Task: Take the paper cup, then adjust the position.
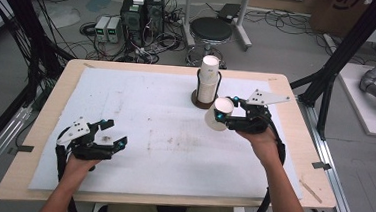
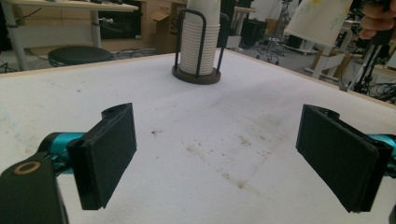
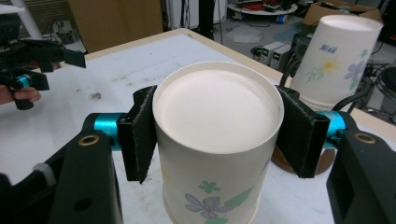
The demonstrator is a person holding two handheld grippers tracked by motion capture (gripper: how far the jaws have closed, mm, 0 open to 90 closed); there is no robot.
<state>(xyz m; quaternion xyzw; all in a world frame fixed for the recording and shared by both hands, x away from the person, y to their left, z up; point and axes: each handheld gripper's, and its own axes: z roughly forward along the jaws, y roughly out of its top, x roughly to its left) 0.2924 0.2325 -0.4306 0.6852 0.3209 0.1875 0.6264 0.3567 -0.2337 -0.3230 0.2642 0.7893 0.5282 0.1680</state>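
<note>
My right gripper (image 1: pixel 224 114) is shut on a white paper cup (image 1: pixel 215 119) with a flower print, held above the mat just in front of the cup holder. In the right gripper view the pads (image 3: pixel 140 135) press on both sides of the cup (image 3: pixel 210 186), whose closed bottom faces the camera. A tall stack of matching cups (image 1: pixel 207 82) stands upside down in a dark wire holder (image 2: pixel 196 74) at the far middle of the table. My left gripper (image 1: pixel 116 133) rests low at the near left, open, with nothing between its pads (image 2: pixel 109 154).
A stained white mat (image 1: pixel 164 134) covers most of the wooden table (image 1: pixel 292 158). A round stool (image 1: pixel 210 30) and electronic boxes with cables (image 1: pixel 142 12) sit on the floor beyond the far edge. Black frame posts (image 1: pixel 340 56) rise at both sides.
</note>
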